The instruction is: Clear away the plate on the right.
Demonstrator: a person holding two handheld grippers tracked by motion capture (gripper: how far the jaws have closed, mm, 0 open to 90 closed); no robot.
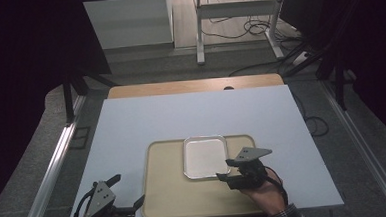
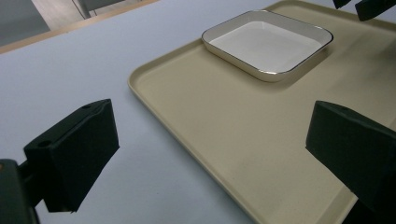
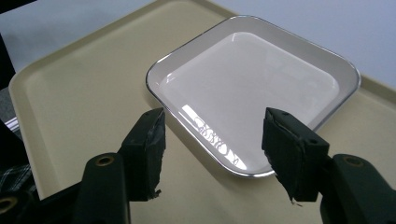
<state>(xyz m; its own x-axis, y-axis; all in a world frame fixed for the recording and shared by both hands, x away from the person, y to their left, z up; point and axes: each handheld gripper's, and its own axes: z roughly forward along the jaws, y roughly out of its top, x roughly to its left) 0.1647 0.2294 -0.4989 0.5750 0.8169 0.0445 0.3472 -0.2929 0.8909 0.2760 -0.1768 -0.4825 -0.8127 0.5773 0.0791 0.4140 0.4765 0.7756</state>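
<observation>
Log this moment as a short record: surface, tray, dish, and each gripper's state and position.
surface: pale blue-grey tabletop with a wooden edge at the far side
tray: beige tray, flat on the tabletop at the near side
dish: white square dish with a thin metallic rim, empty, on the tray's far right part
left gripper: left gripper open, at the tray's near left corner, jaws either side of the tray rim
right gripper: right gripper open, holding nothing, jaws apart over the dish's near edge

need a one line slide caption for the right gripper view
Open right gripper poised over the near rim of an empty white square dish sitting on a beige tray.
</observation>
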